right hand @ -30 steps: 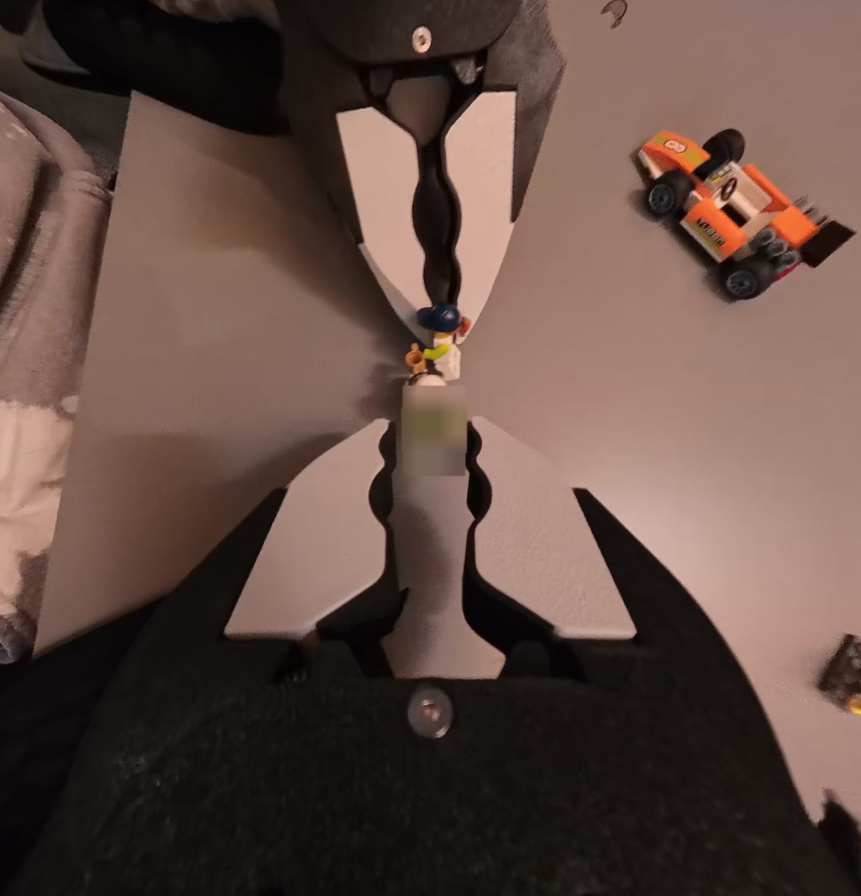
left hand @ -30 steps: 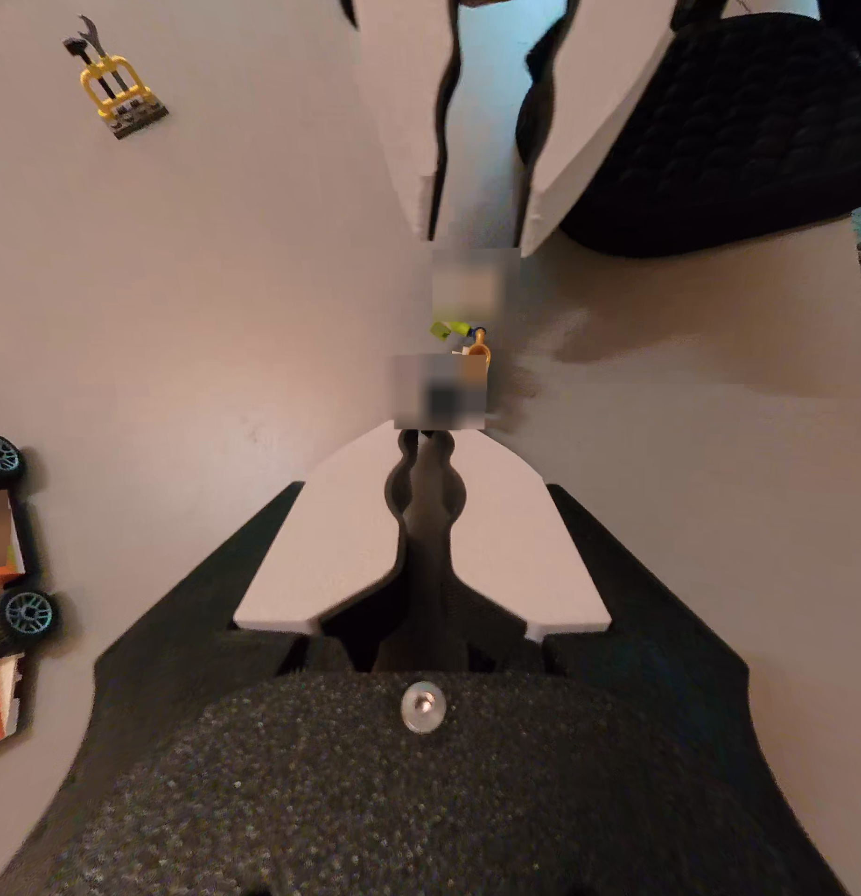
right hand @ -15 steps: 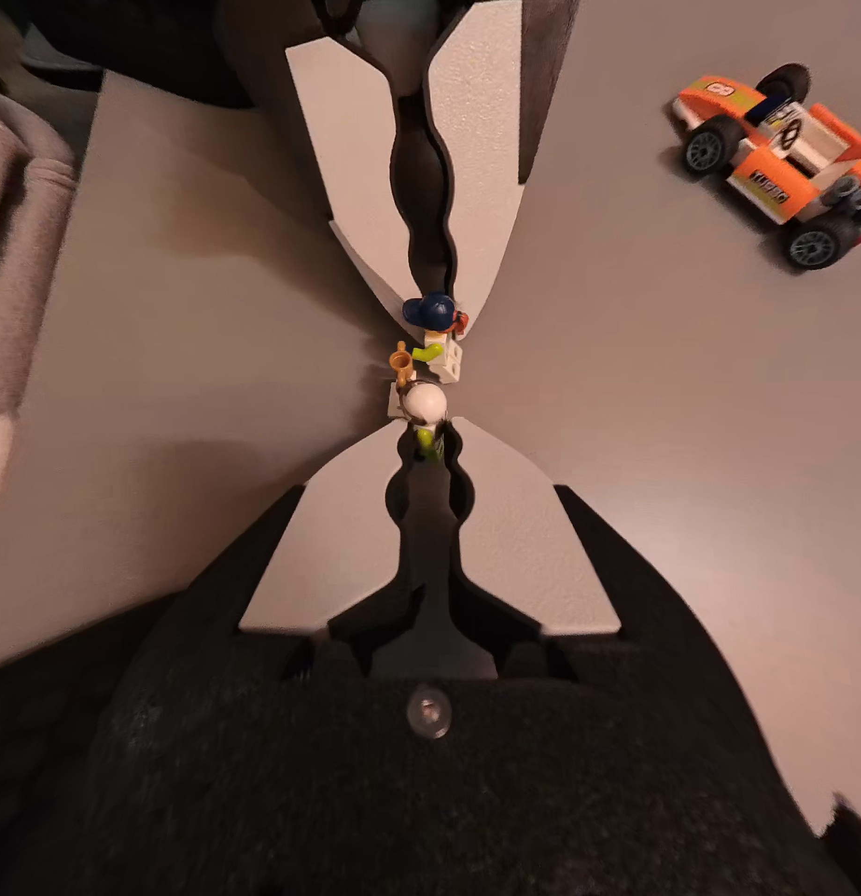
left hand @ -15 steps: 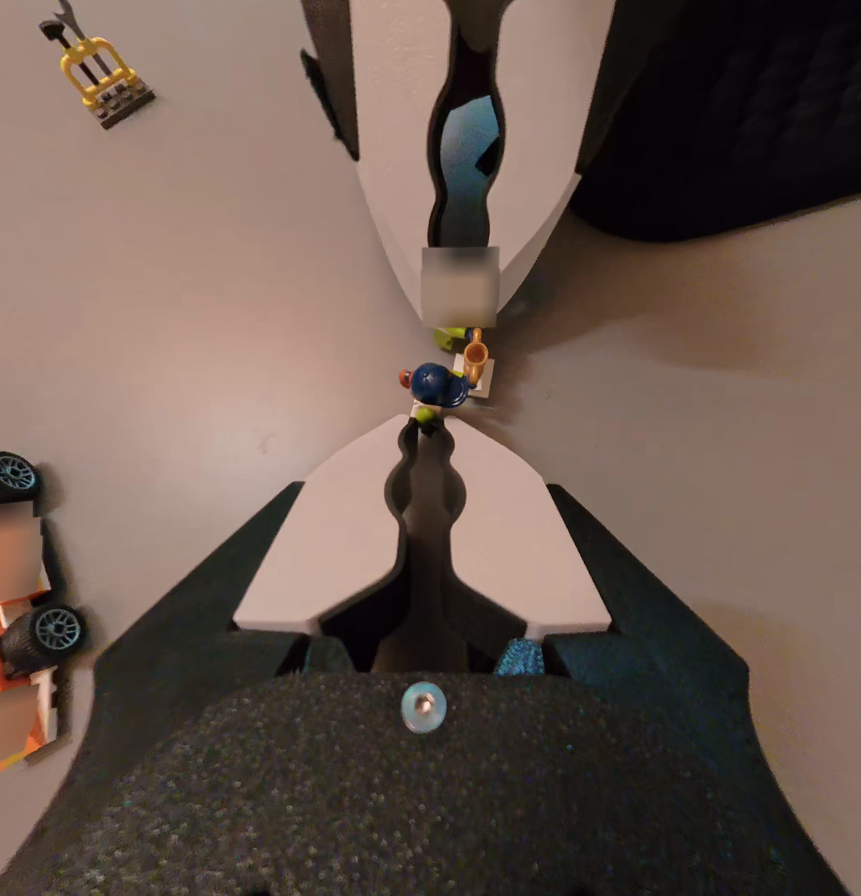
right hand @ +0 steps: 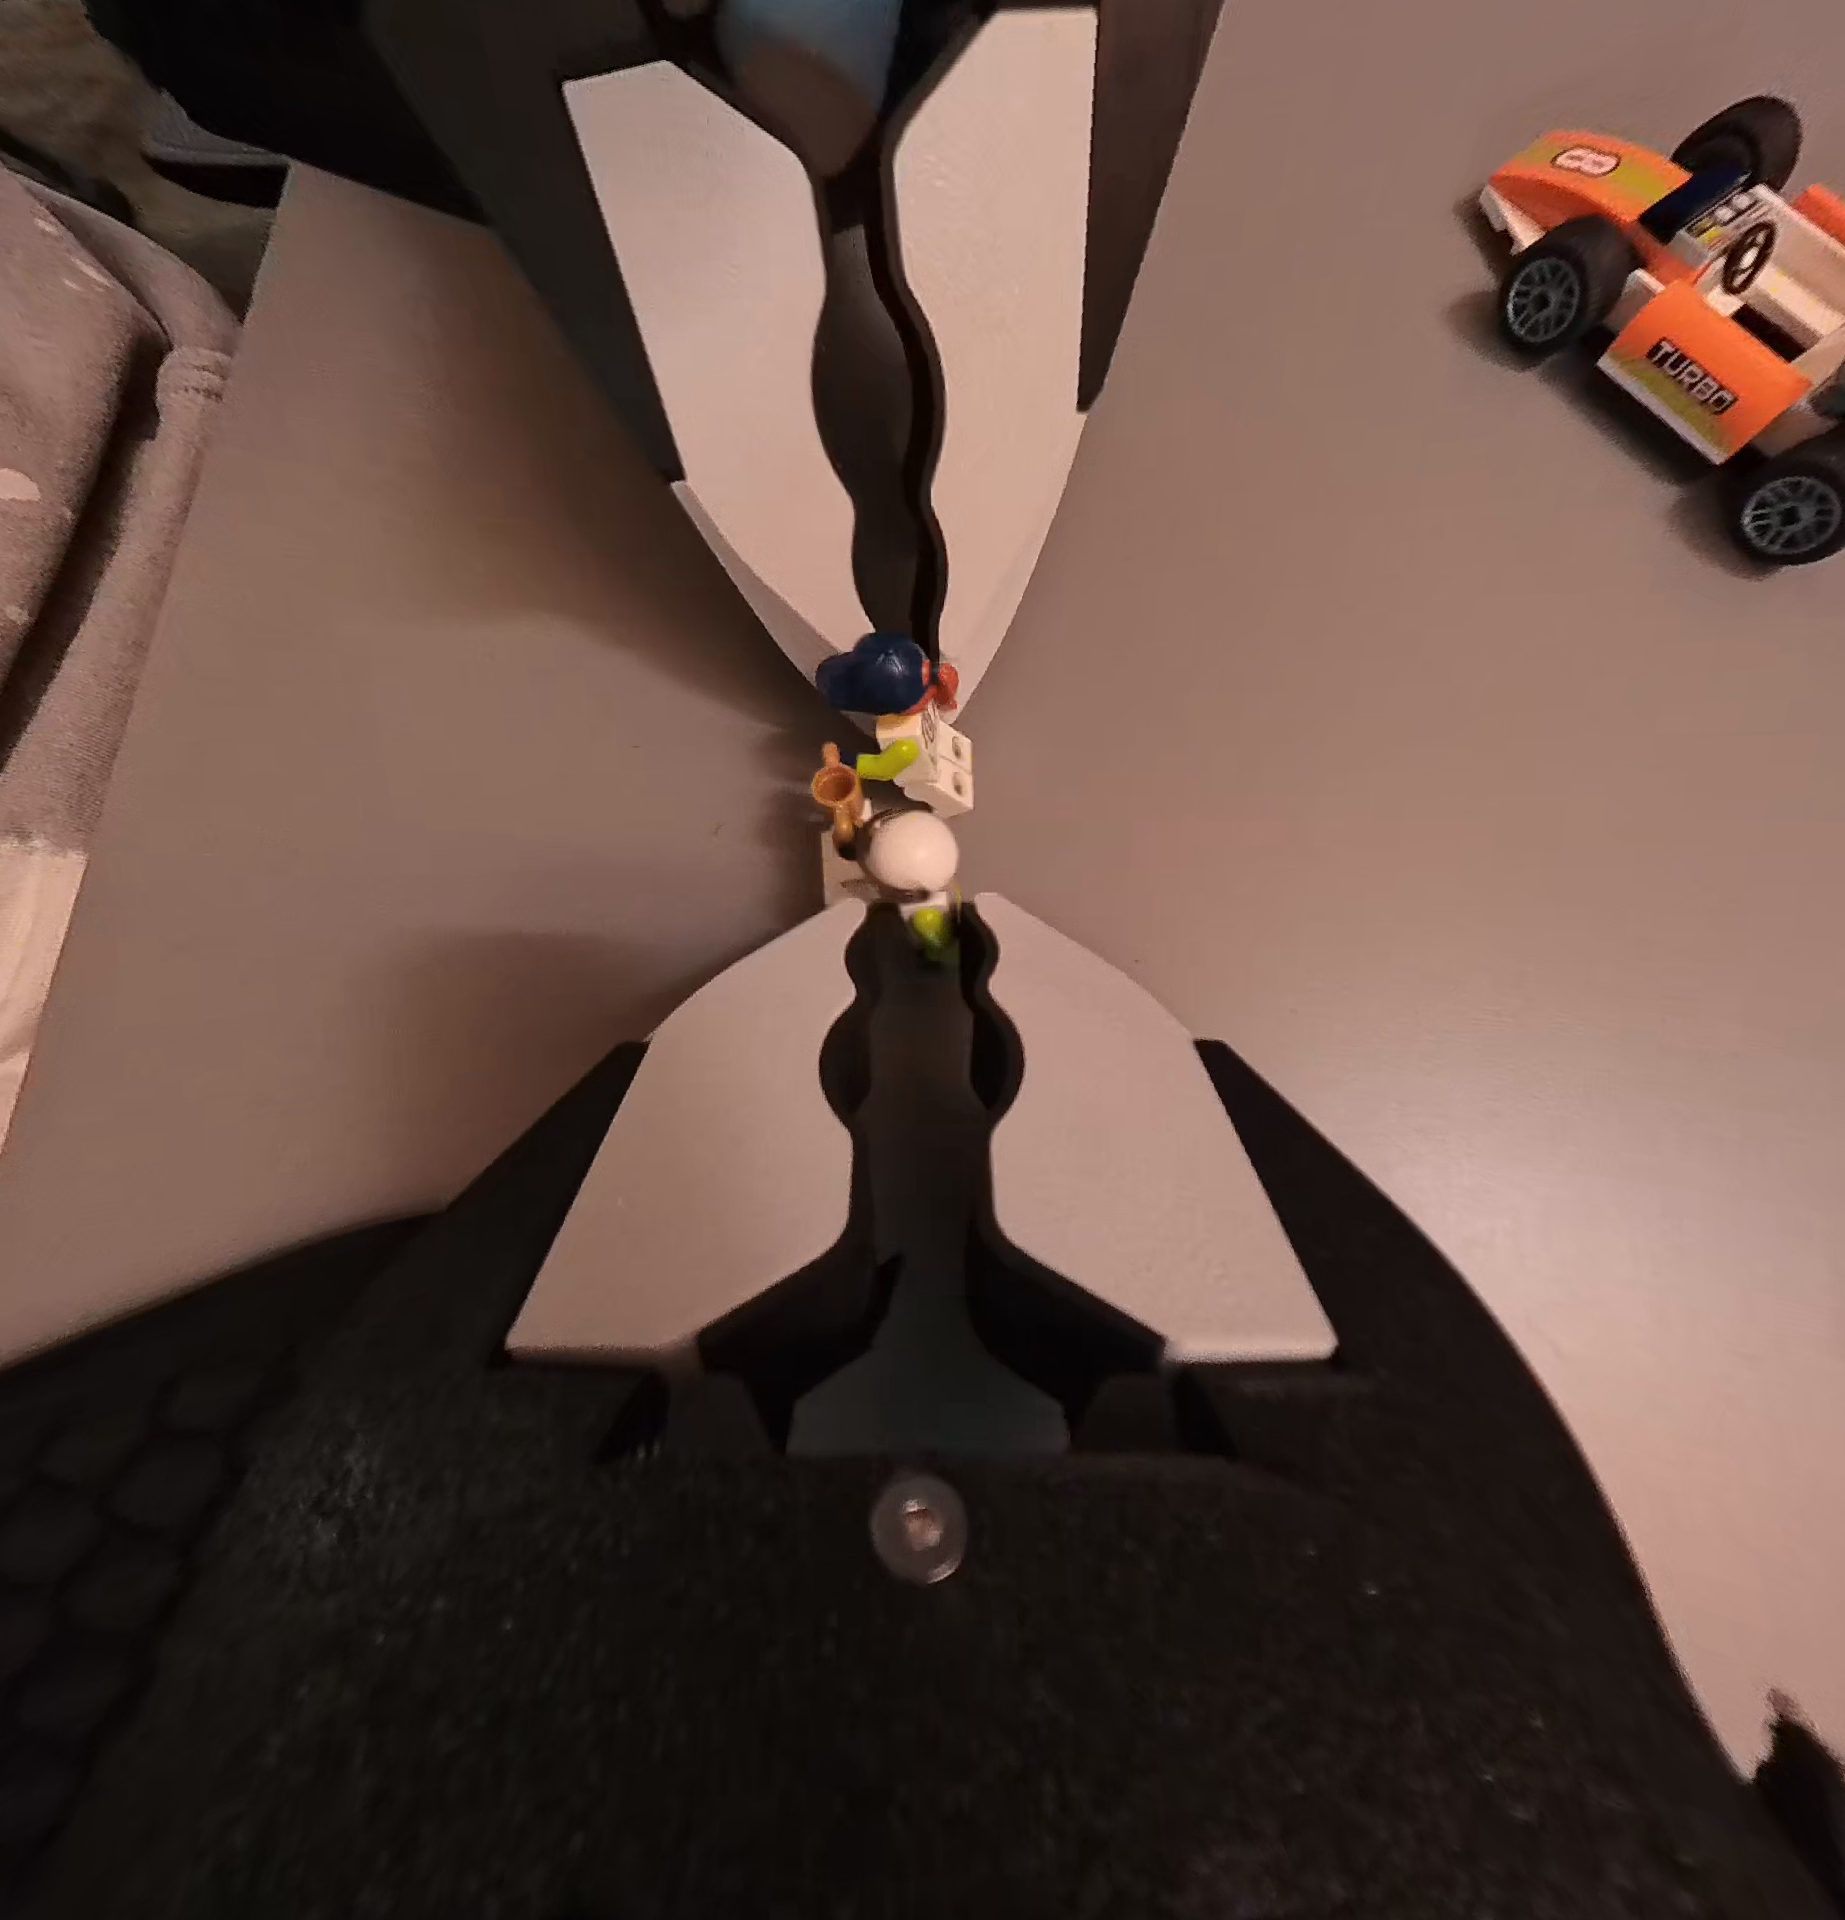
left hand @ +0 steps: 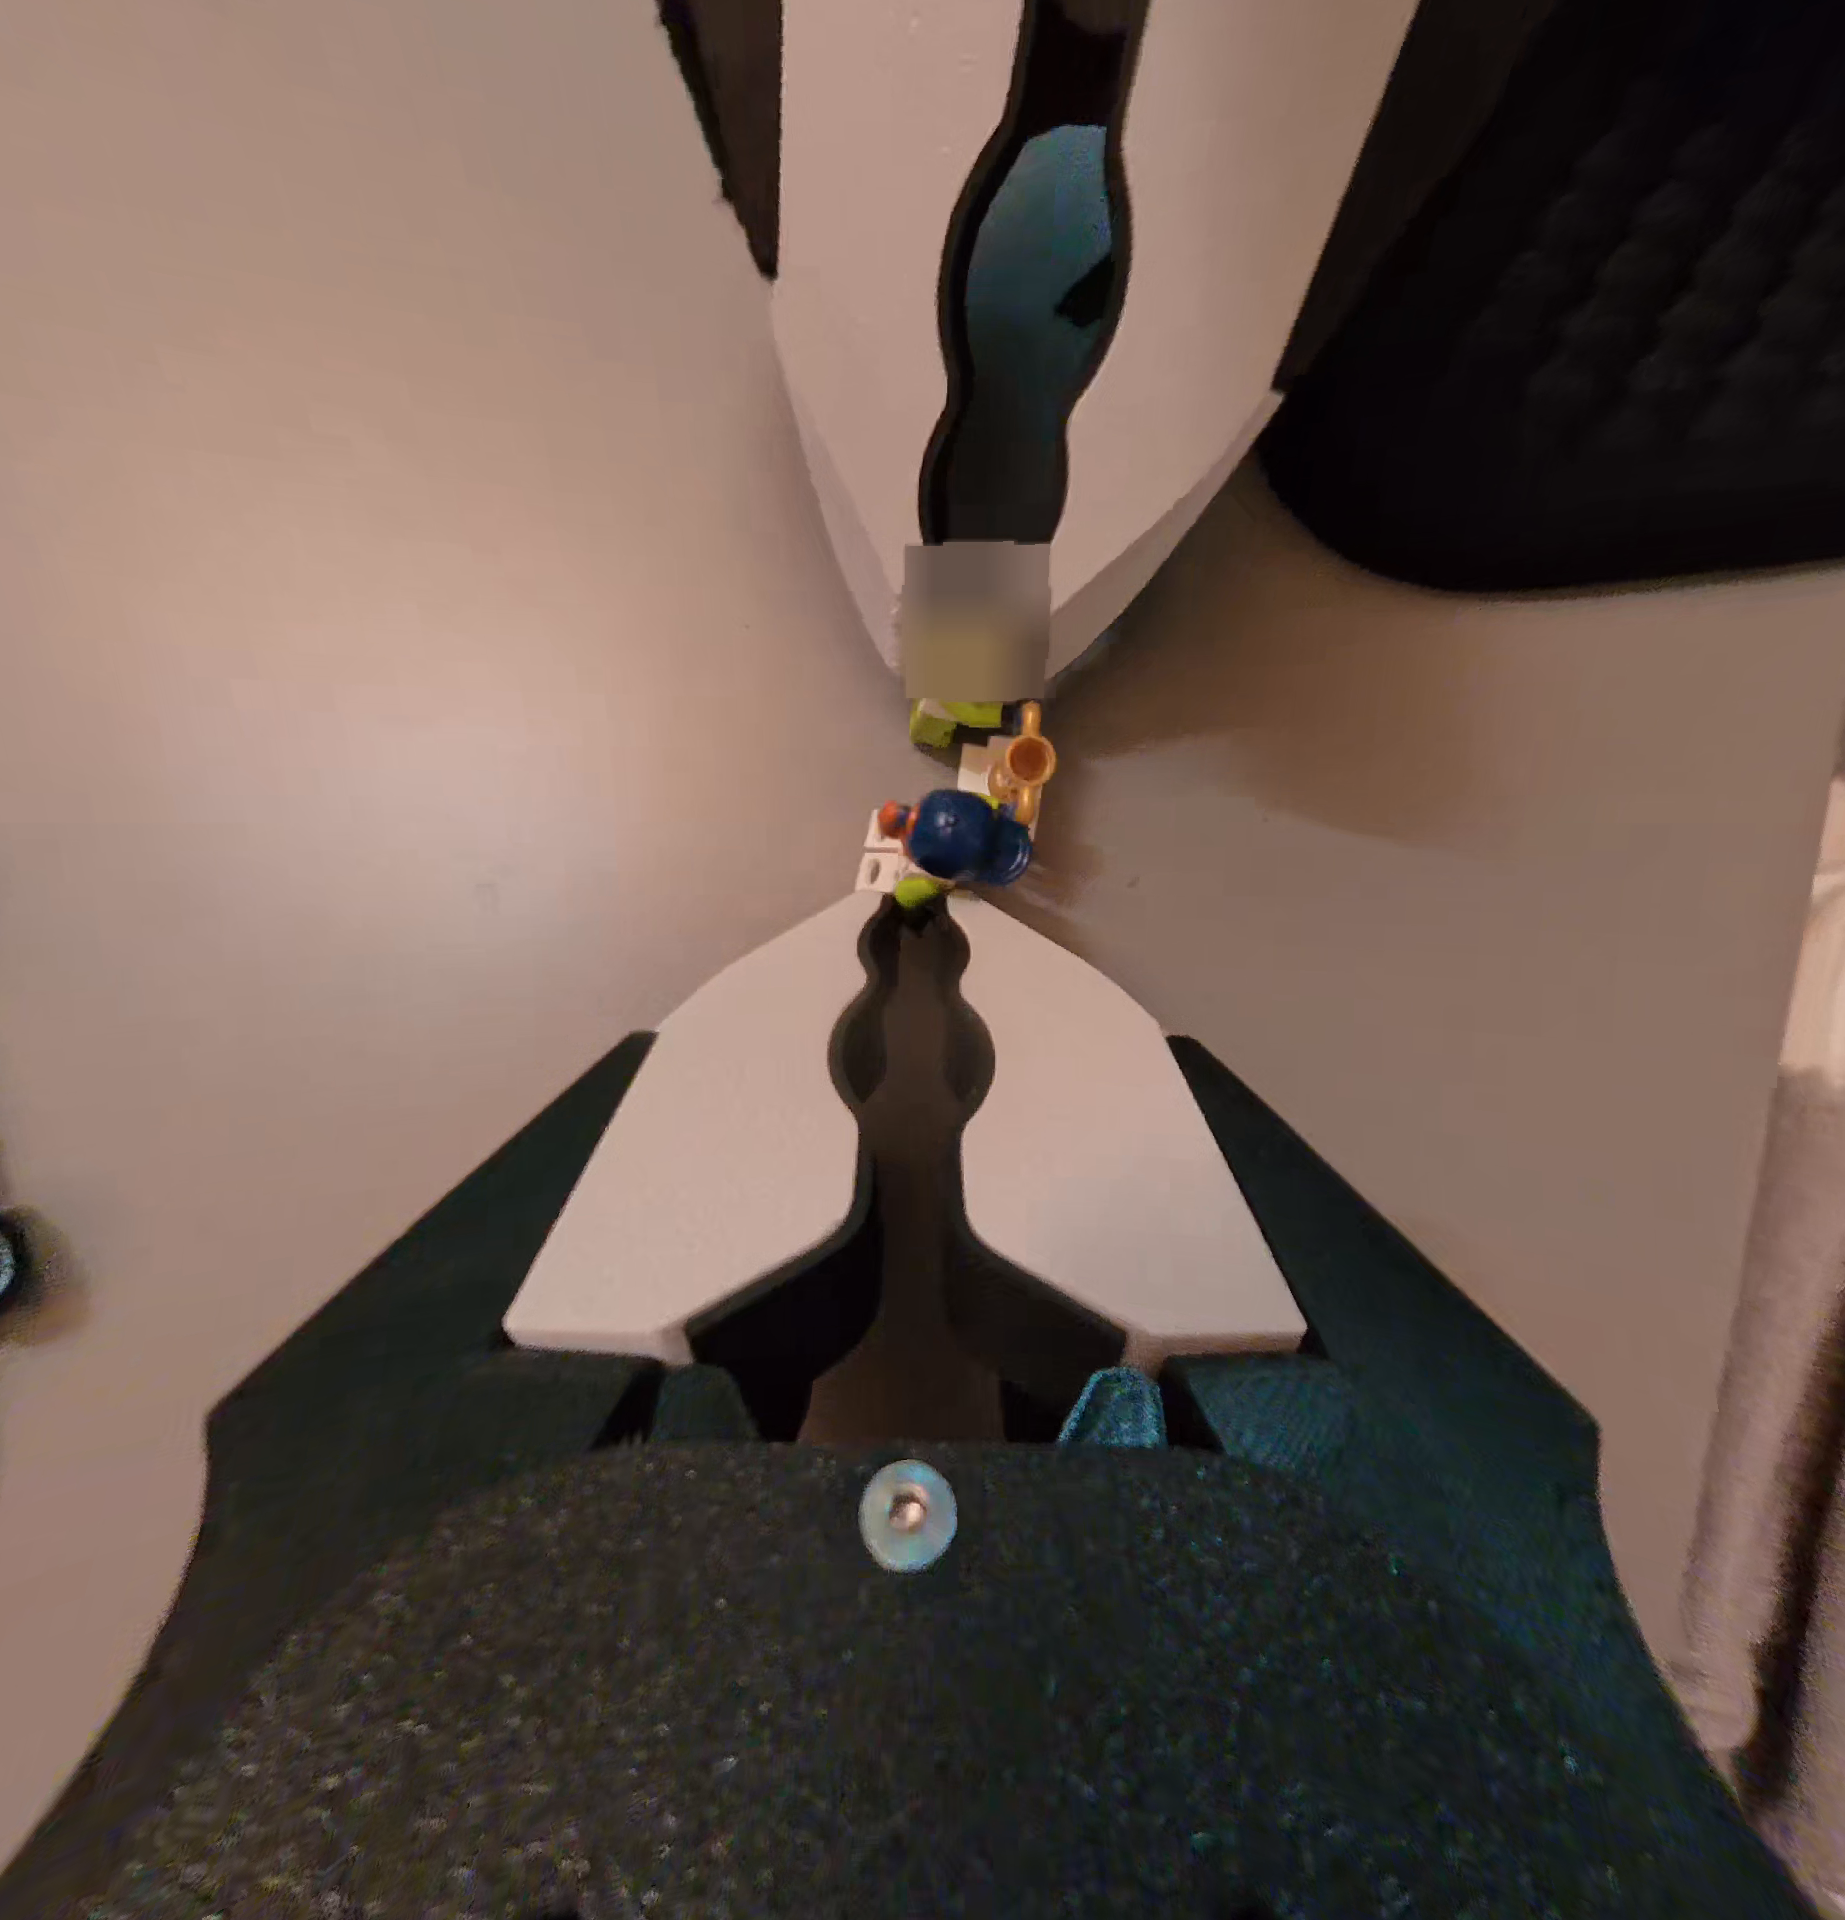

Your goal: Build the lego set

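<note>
Left wrist view, left gripper [left hand: 916,906]: closed on the blue-capped minifigure [left hand: 965,847] at its fingertips.
Left wrist view, right gripper [left hand: 985,665]: opposite, tips partly hidden by a mosaic patch; gold trophy [left hand: 1030,764] just beside them.
Right wrist view, right gripper [right hand: 923,914]: clamped on the white-helmeted minifigure [right hand: 910,852].
Right wrist view, minifigures: touching, held tip to tip above the bench [right hand: 1313,831].
Right wrist view, orange race car [right hand: 1707,332]: on the bench, well apart, upper right.
</note>
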`<control>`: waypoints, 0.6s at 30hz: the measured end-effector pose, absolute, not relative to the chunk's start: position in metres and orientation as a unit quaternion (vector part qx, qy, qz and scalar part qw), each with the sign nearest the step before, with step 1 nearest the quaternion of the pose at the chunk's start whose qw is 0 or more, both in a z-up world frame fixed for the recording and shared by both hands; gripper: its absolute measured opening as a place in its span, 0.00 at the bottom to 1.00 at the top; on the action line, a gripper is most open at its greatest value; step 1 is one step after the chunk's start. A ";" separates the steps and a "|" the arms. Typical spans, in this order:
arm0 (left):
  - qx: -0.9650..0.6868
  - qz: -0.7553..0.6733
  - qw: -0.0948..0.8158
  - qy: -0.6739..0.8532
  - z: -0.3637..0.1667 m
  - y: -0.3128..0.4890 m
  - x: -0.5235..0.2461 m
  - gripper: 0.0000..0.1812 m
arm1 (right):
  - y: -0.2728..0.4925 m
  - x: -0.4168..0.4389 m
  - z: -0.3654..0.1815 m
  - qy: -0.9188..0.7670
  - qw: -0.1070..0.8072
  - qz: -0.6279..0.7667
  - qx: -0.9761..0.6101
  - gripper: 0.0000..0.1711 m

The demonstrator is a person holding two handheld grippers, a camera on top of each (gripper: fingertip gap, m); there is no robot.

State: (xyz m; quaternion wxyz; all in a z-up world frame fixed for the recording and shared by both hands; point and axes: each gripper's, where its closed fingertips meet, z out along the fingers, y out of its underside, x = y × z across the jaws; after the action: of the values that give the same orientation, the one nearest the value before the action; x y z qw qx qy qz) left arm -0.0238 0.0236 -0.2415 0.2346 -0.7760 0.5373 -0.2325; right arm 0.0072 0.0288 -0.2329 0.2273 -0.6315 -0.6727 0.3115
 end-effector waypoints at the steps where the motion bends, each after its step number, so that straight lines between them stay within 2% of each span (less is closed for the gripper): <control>1: -0.780 -0.240 0.229 0.531 -0.242 0.023 -0.024 0.03 | 0.029 0.007 -0.232 -0.672 0.231 0.311 -0.631 0.09; 11: -0.785 -0.305 0.190 0.505 -0.233 0.032 -0.022 0.03 | 0.044 0.008 -0.222 -0.645 0.253 0.319 -0.646 0.05; 18: -0.779 -0.332 0.180 0.500 -0.197 0.107 -0.020 0.03 | 0.115 0.012 -0.186 -0.621 0.259 0.288 -0.681 0.05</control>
State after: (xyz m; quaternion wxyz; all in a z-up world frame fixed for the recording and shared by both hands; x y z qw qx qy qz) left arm -0.0204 0.1067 -0.1966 0.1798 -0.7789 0.5005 -0.3325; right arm 0.0124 0.1154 -0.1857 0.2589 -0.6812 -0.6212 0.2882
